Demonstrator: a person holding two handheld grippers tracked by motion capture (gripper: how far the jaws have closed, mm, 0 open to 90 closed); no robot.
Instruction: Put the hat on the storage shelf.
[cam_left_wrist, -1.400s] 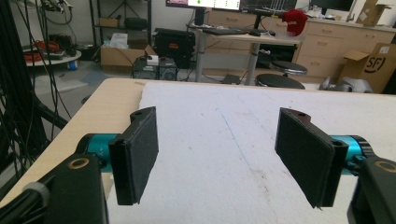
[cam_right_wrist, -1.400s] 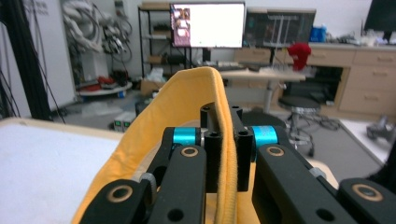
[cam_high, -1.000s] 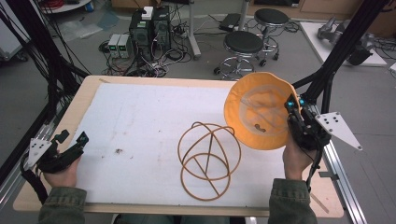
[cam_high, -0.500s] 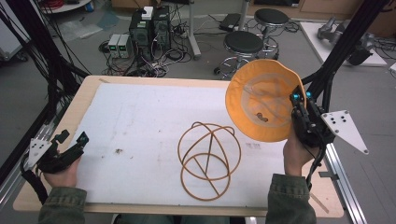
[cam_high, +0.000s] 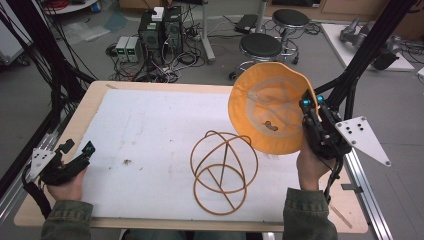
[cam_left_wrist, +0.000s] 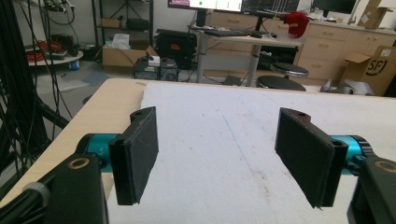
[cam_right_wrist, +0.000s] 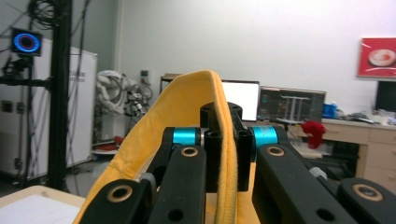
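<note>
An orange bucket hat (cam_high: 270, 107) hangs in the air above the table's right side, its inside facing the camera. My right gripper (cam_high: 311, 107) is shut on its brim; in the right gripper view the yellow-orange brim (cam_right_wrist: 224, 154) runs up between the closed jaws. Below the hat, a wooden wire-like frame of rings (cam_high: 222, 165) lies on the white mat (cam_high: 140, 130). My left gripper (cam_high: 82, 154) rests at the table's front left corner, open, its two black pads (cam_left_wrist: 140, 154) wide apart with nothing between them.
The white mat covers most of the wooden table (cam_high: 95, 97). Small dark specks (cam_high: 127, 161) mark the mat near the left. Black frame posts (cam_high: 360, 55) stand at the table's right, stools (cam_high: 260, 47) and computer boxes (cam_high: 160, 27) behind it.
My right gripper has lifted and tilted the hat higher and farther back, turning its inside more toward the camera. The left gripper has stayed put.
</note>
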